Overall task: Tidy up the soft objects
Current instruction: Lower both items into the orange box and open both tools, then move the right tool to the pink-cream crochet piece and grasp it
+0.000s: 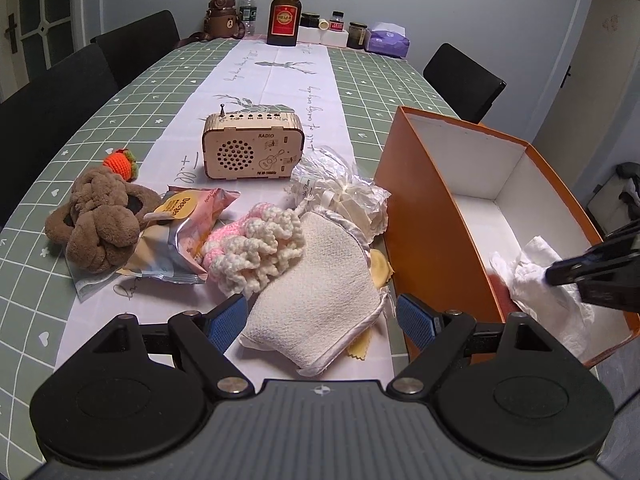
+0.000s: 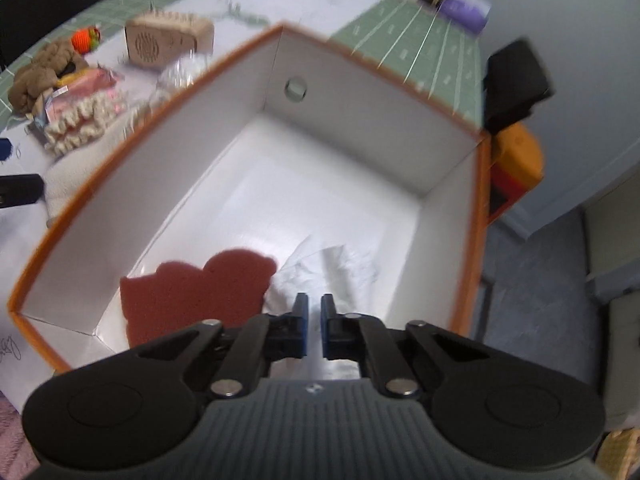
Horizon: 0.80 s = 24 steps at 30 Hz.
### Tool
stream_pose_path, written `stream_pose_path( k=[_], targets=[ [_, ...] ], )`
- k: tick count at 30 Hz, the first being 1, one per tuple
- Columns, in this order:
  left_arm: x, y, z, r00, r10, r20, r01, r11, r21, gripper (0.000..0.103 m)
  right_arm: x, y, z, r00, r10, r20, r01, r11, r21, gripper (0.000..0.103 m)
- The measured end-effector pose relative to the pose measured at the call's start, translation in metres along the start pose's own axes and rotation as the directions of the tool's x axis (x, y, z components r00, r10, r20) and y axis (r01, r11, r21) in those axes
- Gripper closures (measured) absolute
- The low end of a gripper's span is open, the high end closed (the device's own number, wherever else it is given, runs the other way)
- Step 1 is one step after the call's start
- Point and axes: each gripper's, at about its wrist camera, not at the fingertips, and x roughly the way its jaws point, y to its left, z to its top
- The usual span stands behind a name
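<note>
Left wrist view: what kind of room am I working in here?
Probably a home dining room: a long table with a green checked cloth, dark chairs around it, and bottles and jars by the far wall.

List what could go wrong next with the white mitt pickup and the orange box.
1. The left gripper stands open around the white mitt, which overlaps the crocheted pink-and-cream piece; lifting may drag that along.
2. The yellow cloth lies partly under the mitt and could be pulled off the table.
3. The right gripper hangs shut over the white tissue inside the orange box, possibly blocking the drop.
</note>
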Motion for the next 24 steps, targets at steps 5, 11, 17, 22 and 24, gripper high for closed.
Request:
stream_pose_path(
  k=[5,11,17,22,24],
  targets=[
    [0.0,0.002,-0.004,0.999,0.052,0.01,-0.052,0.998,0.022,0.004,0.038,-0.002,0.004,0.993,-0.028,-0.119,0.023,0.999,-0.042,0.103],
    [-0.002,0.004,-0.006,0.994,0.106,0.03,-0.108,0.992,0.066,0.004,0.064,-0.01,-0.001,0.976,0.018,-0.219,-0.026,0.999,-0.034,0.103],
    [-0.009,0.013,-0.004,0.992,0.119,0.04,-0.121,0.991,0.051,0.004,0.057,-0.007,-0.007,0.979,-0.038,-0.2,0.028,0.998,-0.053,0.103],
    [-0.027,0.026,-0.004,0.989,0.126,0.077,-0.13,0.991,0.045,0.004,0.009,0.009,-0.001,0.992,-0.11,-0.055,0.107,0.993,-0.051,0.072],
    [-0.035,0.031,-0.004,0.987,0.134,0.092,-0.139,0.989,0.047,0.004,-0.017,0.015,0.001,0.99,-0.141,0.012,0.141,0.989,-0.036,0.07]
  ],
)
